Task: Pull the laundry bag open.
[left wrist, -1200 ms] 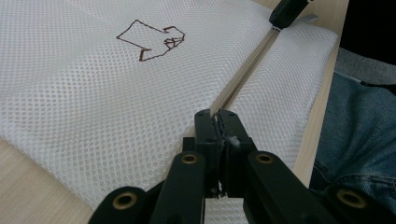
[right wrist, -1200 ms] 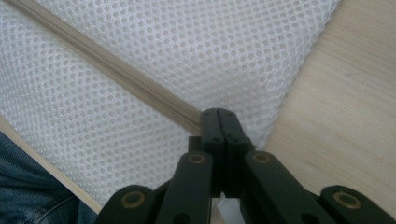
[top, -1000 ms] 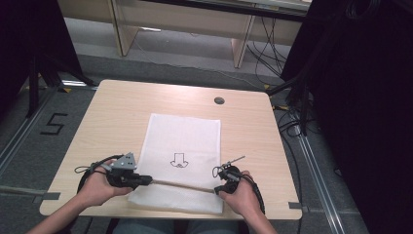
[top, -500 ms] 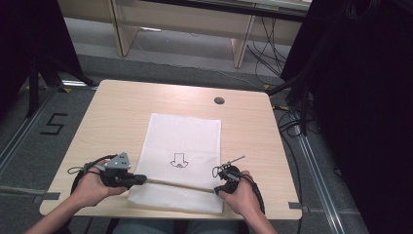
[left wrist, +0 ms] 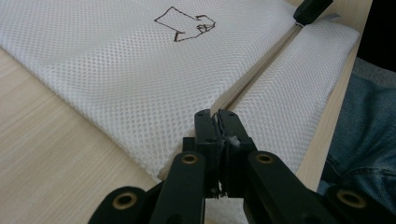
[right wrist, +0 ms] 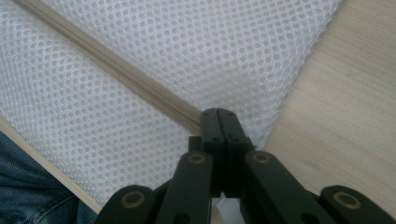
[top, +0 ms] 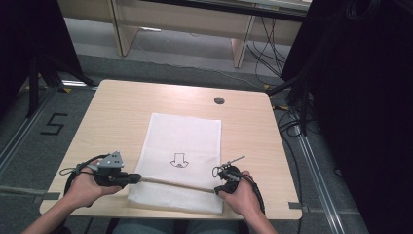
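A white mesh bag (top: 182,141) lies flat on the table with a drawn arrow (top: 178,160) on its upper face. A beige zipper (top: 178,184) runs across the bag near its front edge. My left gripper (top: 136,178) is shut on the zipper's left end, and a small pale piece is pinched between the closed jaws (left wrist: 216,116). My right gripper (top: 217,189) is shut on the zipper's right end at the bag's corner (right wrist: 218,113). The right gripper's black tip (left wrist: 312,10) also shows far off in the left gripper view.
The light wooden table (top: 122,112) has a round cable hole (top: 219,100) at the back. The person's jeans (left wrist: 364,140) lie just past the front edge. A "5" (top: 52,124) marks the floor at the left, and dark curtains stand on the right.
My left hand and its gripper have shifted slightly to the left along the zipper line. The right hand has stayed where it was.
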Available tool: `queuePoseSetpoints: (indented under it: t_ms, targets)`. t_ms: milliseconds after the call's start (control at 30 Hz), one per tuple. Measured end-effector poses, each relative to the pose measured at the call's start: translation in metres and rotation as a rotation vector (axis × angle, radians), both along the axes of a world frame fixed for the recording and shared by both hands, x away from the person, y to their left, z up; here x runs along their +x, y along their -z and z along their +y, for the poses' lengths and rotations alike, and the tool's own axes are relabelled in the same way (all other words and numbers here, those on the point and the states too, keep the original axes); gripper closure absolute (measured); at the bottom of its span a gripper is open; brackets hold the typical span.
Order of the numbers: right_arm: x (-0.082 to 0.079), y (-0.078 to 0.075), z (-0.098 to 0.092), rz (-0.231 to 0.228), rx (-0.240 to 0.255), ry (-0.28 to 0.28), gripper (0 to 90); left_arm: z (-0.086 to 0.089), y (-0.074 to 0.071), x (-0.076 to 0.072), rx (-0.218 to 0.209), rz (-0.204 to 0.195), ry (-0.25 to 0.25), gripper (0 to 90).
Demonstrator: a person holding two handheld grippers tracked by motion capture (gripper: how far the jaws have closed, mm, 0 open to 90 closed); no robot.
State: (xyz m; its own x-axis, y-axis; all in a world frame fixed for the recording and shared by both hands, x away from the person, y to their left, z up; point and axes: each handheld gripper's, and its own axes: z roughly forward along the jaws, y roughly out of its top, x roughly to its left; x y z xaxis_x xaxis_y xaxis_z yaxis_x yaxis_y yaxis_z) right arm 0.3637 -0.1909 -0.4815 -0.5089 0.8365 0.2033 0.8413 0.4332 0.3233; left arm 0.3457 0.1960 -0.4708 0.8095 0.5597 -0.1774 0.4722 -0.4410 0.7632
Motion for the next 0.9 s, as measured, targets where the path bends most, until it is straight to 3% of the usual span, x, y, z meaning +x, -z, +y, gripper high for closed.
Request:
queuePoseSetpoints:
  t_ms: [100, 133, 167, 200, 233, 533, 667, 700, 800, 833, 900]
  targets:
    - [0.000, 0.000, 0.000, 0.005, -0.001, 0.002, 90.0, 0.004, 0.000, 0.000, 0.001, -0.012, -0.004, 87.3]
    - [0.000, 0.000, 0.000, 0.005, 0.000, 0.001, 90.0, 0.005, 0.001, -0.001, -0.011, 0.001, -0.015, 87.3]
    - [0.000, 0.000, 0.000, 0.007, 0.001, 0.002, 90.0, 0.008, 0.001, -0.001, 0.021, -0.015, -0.010, 87.3]
    - [0.000, 0.000, 0.000, 0.007, 0.001, 0.002, 90.0, 0.008, 0.001, -0.001, 0.021, -0.015, -0.010, 87.3]
    - [0.000, 0.000, 0.000, 0.007, 0.001, 0.002, 90.0, 0.009, 0.002, -0.001, 0.001, 0.001, -0.029, 87.3]
    - [0.000, 0.000, 0.000, 0.001, -0.002, -0.005, 90.0, 0.025, 0.005, -0.004, 0.016, 0.035, -0.076, 87.3]
    - [0.000, -0.001, 0.000, 0.000, -0.007, -0.006, 90.0, 0.027, 0.004, -0.006, 0.017, 0.029, -0.078, 87.2]
    - [0.000, 0.000, 0.001, 0.003, -0.020, 0.007, 90.0, 0.027, 0.003, -0.007, 0.033, 0.022, -0.083, 87.2]
    - [0.000, 0.000, 0.001, 0.010, -0.024, -0.001, 90.0, 0.029, 0.004, -0.008, 0.027, 0.034, -0.111, 87.1]
    - [0.002, 0.001, 0.000, -0.006, -0.020, -0.033, 90.0, 0.030, 0.004, -0.007, 0.034, 0.027, -0.103, 87.1]
    - [0.001, 0.000, 0.001, 0.001, -0.019, -0.013, 90.0, 0.028, 0.004, -0.008, 0.029, 0.020, -0.113, 87.2]
